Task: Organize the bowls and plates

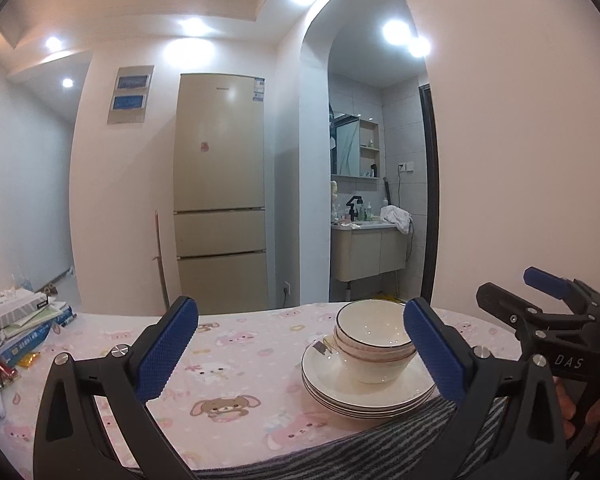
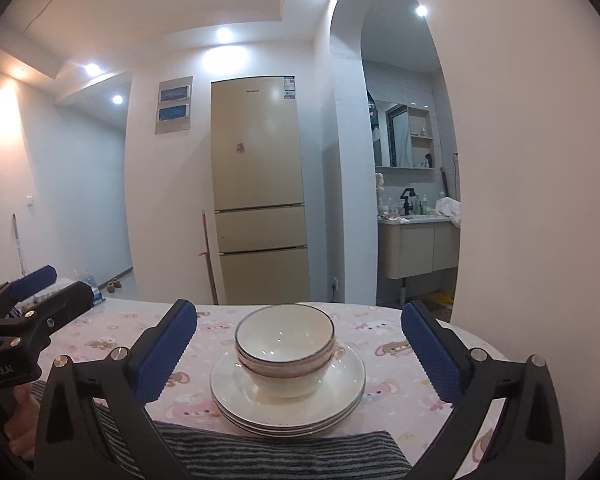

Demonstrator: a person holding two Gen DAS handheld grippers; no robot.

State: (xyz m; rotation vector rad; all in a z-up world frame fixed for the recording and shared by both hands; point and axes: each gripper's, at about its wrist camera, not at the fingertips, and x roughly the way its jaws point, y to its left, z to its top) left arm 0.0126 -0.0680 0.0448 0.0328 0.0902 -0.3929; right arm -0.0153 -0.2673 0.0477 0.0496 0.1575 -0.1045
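Left gripper [image 1: 300, 354] jaws wide, nothing between the pads; right gripper [image 2: 298, 354] likewise wide and empty. Nested bowls [image 2: 286, 350] sit in a stack of plates [image 2: 288, 394] on the pink tablecloth [image 1: 228, 364], at the striped towel's [image 2: 284, 454] edge. Left view alone shows books [image 1: 24, 326] at the table's left end.

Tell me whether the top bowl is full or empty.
Empty. The top bowl sits upright in the stack on the plates, and its white inside shows bare to the bottom, with only light reflections.
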